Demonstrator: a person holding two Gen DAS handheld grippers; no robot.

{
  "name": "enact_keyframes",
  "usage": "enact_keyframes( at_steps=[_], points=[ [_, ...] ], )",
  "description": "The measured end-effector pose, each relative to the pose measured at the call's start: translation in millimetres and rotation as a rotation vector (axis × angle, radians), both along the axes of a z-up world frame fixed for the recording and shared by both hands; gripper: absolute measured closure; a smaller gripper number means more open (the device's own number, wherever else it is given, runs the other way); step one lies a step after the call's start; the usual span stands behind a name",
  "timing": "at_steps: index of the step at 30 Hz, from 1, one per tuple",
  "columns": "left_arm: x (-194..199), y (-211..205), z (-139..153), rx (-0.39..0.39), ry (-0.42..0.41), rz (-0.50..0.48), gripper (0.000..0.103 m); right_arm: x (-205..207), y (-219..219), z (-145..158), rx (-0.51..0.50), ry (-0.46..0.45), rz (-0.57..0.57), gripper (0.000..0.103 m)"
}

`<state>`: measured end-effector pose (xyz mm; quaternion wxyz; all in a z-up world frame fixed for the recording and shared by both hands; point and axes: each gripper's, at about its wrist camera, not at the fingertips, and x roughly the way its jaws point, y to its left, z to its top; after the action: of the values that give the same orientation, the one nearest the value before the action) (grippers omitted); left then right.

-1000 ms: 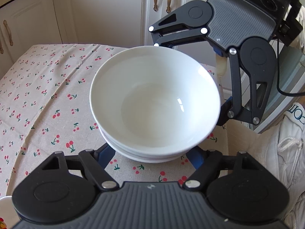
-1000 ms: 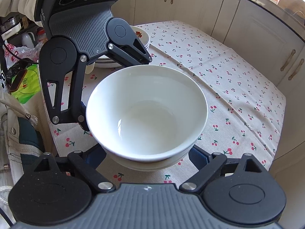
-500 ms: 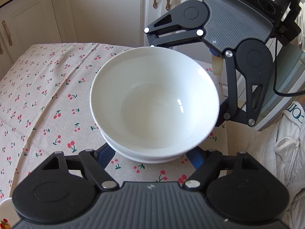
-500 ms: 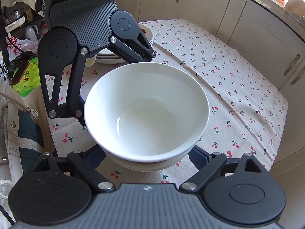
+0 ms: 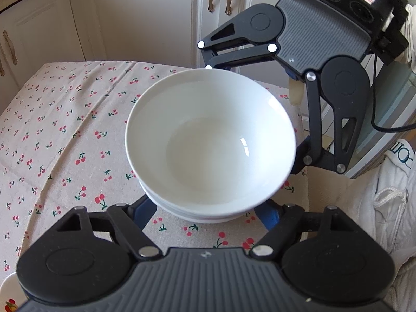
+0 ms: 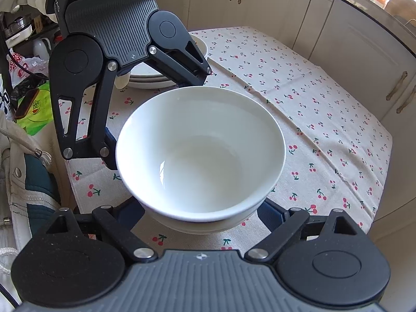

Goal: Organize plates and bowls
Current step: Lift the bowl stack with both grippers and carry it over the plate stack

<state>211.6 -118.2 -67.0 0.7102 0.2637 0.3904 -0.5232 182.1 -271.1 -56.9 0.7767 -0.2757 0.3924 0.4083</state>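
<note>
Bowl stack (image 5: 210, 143) near counter (image 5: 65, 135) corner, between both tools. Left tool (image 5: 208, 210) just opening, fingers flanking lower bowl; contact unclear. Right tool (image 6: 200, 213) spread wide, contact hidden. Cloth beyond clear.

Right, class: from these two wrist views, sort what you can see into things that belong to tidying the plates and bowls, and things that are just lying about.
Belongs to the job:
- stacked white bowls
- pile of plates
- left tongs, jaws just opening
- right tongs

Just lying about:
- cherry-print tablecloth
- green packet
- white kettle
- cupboard doors
</note>
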Motion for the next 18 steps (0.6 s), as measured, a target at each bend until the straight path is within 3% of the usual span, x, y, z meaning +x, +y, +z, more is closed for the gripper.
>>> enact_keyframes(
  at_steps=[18],
  points=[
    [-5.9, 2.0, 2.9, -0.015, -0.024, -0.001, 0.022, -2.1, -0.2, 3.0, 0.004, 0.01, -0.017, 0.008]
  ],
)
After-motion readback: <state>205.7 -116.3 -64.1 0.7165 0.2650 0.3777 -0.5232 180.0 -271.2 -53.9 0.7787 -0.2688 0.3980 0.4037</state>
